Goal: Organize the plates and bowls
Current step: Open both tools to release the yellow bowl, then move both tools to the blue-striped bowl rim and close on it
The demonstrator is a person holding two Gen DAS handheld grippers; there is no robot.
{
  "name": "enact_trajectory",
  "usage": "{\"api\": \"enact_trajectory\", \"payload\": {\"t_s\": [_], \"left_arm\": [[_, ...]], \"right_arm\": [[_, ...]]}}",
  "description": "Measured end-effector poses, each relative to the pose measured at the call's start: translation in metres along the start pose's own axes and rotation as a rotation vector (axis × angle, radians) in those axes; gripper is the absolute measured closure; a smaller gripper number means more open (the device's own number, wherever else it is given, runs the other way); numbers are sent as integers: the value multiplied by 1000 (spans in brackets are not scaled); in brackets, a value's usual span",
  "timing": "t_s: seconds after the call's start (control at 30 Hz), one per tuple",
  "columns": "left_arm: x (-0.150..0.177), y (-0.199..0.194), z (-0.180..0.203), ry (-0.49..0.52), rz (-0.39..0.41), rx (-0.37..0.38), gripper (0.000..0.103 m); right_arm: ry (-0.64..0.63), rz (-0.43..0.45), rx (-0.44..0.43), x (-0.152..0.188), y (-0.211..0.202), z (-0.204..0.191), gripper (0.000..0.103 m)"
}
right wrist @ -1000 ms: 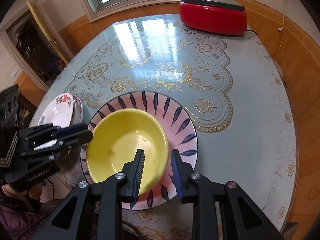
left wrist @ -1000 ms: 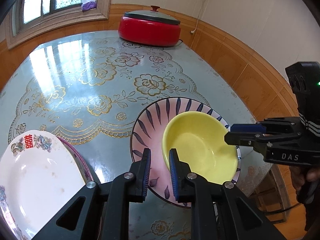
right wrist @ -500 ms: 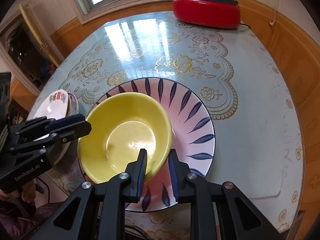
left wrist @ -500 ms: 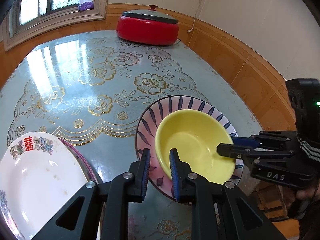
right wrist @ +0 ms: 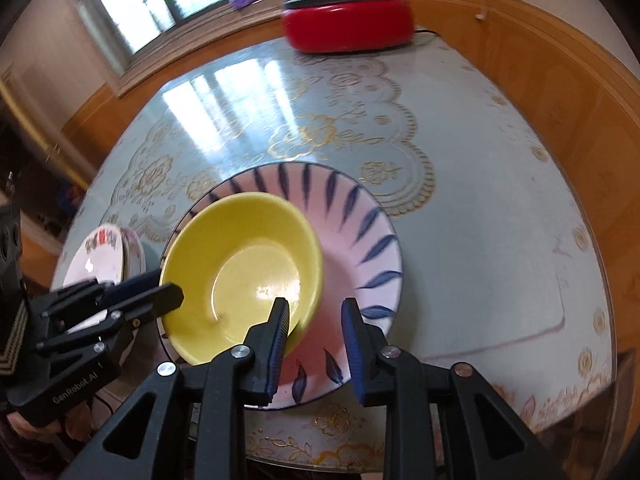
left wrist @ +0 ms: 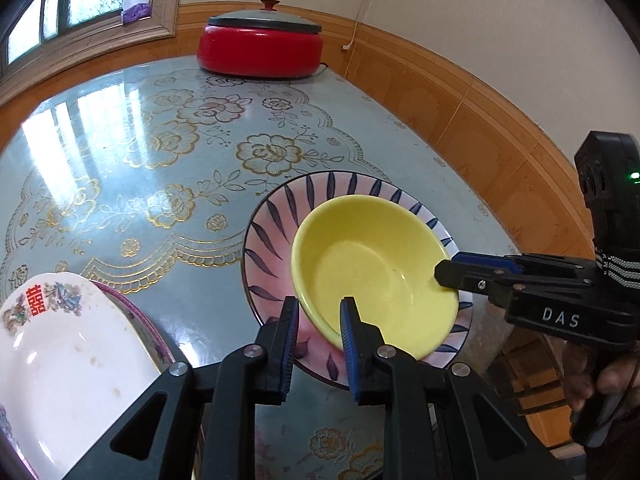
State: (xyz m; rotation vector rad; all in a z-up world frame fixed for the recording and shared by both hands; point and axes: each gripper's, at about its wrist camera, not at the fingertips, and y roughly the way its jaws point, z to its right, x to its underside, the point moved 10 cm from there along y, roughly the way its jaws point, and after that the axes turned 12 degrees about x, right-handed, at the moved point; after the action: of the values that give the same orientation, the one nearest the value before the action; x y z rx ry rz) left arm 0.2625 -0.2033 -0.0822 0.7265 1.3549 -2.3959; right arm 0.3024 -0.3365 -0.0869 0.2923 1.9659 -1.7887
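Note:
A yellow bowl sits tilted on a pink plate with blue leaf strokes near the table's front edge. My left gripper is shut on the bowl's near-left rim. My right gripper straddles the opposite rim and its jaws are opening. One finger is inside the bowl, and the outer pad stands off the wall. A white plate with a red character lies at the left on a purple-rimmed plate.
A red lidded electric cooker stands at the back of the glass-topped floral table. Wood-panelled wall runs close along the table's right side. A person's hand holds the right gripper's handle.
The bowl went from lying flat in the pink plate to tilted and shifted left. The right gripper closed on its rim, then spread again and rolled. The left gripper stayed clamped.

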Motion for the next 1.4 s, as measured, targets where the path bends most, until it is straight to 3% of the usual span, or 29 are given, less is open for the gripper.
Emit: {"api": "enact_trajectory", "payload": {"t_s": [0.07, 0.33, 0.5, 0.6, 0.8, 0.87, 1.13, 1.3, 1.4], "left_arm": [[1, -3, 1, -5, 6, 14, 78], [7, -9, 1, -20, 25, -15, 76], [9, -13, 3, -53, 50, -46, 76], [12, -14, 2, -87, 64, -72, 65], [18, -18, 6, -117, 89, -116, 60], [20, -20, 7, -126, 98, -134, 53], [29, -21, 9, -167, 109, -138, 53], [31, -20, 9, -172, 105, -180, 53], [33, -17, 8, -182, 101, -177, 53]], "right_arm": [[53, 16, 2, -1, -6, 9, 71], [121, 0, 21, -5, 6, 44, 71], [59, -26, -11, -8, 20, 42, 71], [-13, -29, -5, -10, 28, 37, 71], [-138, -29, 2, -11, 40, 28, 72], [-169, -36, -5, -11, 44, 26, 72], [-316, -14, 44, -11, 50, 14, 74], [-338, -3, 101, -16, 53, 23, 77], [-327, -25, 72, -17, 57, 29, 79]]}}
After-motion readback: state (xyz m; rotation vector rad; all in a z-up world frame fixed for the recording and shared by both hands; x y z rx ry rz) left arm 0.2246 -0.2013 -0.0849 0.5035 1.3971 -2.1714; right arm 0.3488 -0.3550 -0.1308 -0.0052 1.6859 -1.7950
